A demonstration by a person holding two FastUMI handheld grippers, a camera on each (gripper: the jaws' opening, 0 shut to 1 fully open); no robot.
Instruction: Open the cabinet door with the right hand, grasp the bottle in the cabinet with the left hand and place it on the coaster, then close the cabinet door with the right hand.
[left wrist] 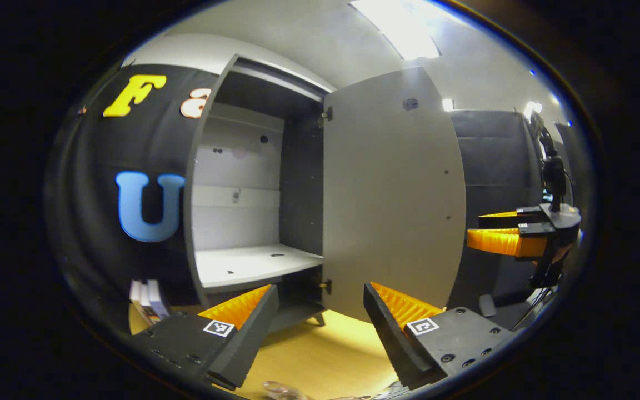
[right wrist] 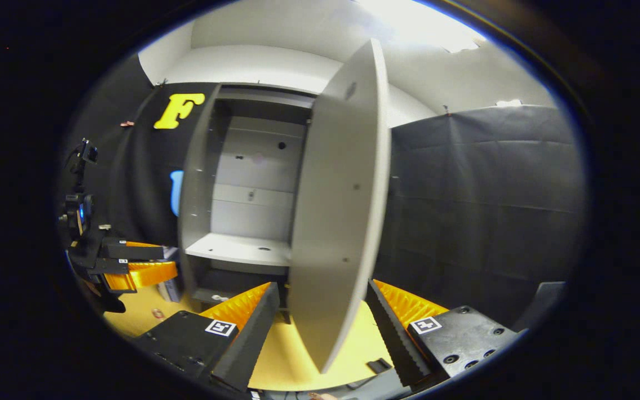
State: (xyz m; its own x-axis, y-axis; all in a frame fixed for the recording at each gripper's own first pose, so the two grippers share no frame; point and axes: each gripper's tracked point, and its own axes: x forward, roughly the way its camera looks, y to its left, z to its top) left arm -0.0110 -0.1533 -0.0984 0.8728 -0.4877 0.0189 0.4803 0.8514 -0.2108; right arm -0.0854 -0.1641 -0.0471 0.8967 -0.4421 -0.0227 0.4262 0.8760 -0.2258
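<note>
The grey cabinet (left wrist: 242,261) stands with its door (left wrist: 392,194) swung wide open to the right. Its white shelf (left wrist: 253,264) is bare. My left gripper (left wrist: 320,291) is open in front of the cabinet's lower part, holding nothing. A clear glassy object (left wrist: 281,389) shows at the bottom edge below it; I cannot tell if it is the bottle. My right gripper (right wrist: 321,286) is open, with the door (right wrist: 336,211) edge-on between its spread fingers, not pressed. The right gripper (left wrist: 486,229) also shows beyond the door, and the left gripper (right wrist: 159,262) shows at far left.
The yellow table (left wrist: 320,355) carries the cabinet. Several books (left wrist: 148,300) lean beside the cabinet's left side. A small round object (right wrist: 157,314) lies on the table near the left gripper. Black cloth walls close in the booth on the right (right wrist: 481,211).
</note>
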